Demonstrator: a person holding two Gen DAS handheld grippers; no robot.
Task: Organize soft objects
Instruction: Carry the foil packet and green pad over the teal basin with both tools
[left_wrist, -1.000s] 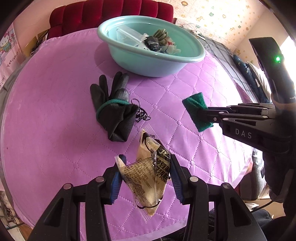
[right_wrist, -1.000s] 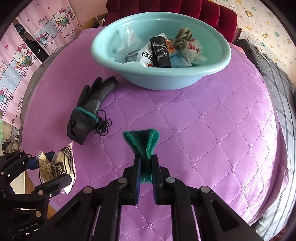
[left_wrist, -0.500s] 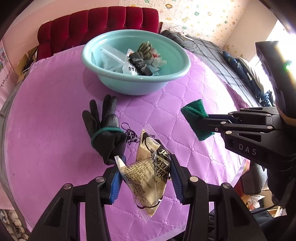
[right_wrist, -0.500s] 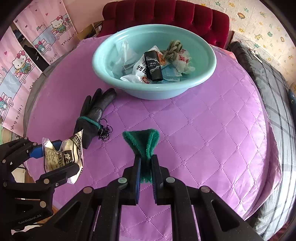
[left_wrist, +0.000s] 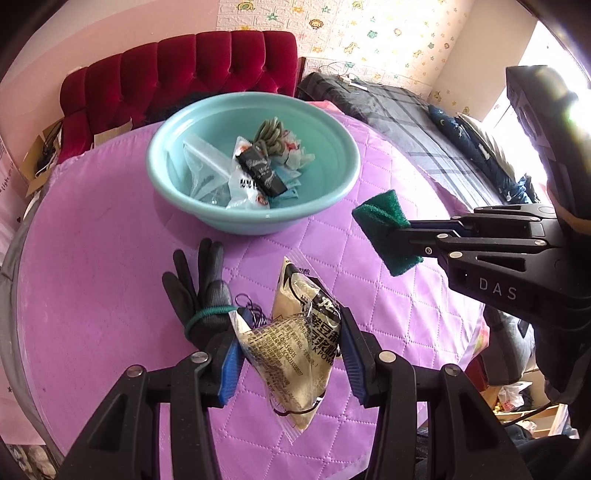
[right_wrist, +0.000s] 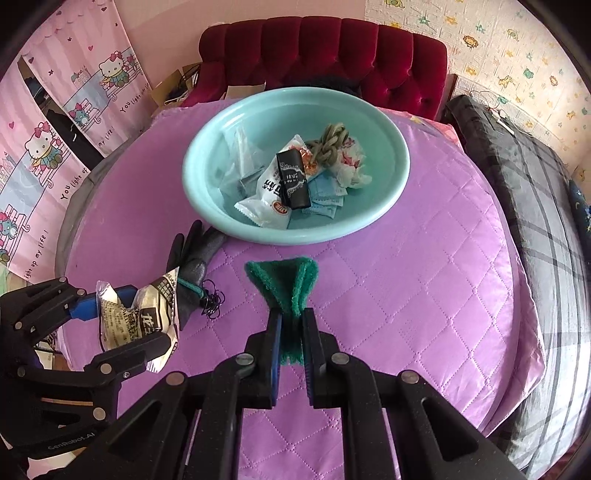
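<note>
My left gripper (left_wrist: 290, 334) is shut on a beige powder packet (left_wrist: 295, 343), held above the purple table; it also shows in the right wrist view (right_wrist: 136, 314). My right gripper (right_wrist: 291, 325) is shut on a folded green scouring pad (right_wrist: 284, 284), seen from the side in the left wrist view (left_wrist: 386, 225). A teal basin (left_wrist: 332, 195) with several soft items stands at the far middle of the table, ahead of both grippers (right_wrist: 376, 218). A black glove (left_wrist: 201, 291) with a green cuff lies on the table below the left gripper, next to a tangle of dark thread (right_wrist: 210, 299).
The round table has a quilted purple cover (right_wrist: 424, 277). A red tufted sofa (right_wrist: 332, 48) stands behind it. A bed with a dark plaid blanket (right_wrist: 535, 206) is to the right. Pink cartoon curtains (right_wrist: 55, 122) hang on the left.
Both grippers have risen and tilted, so the basin sits lower and farther in view and its inside shows more. Each keeps its hold. The glove has not moved.
</note>
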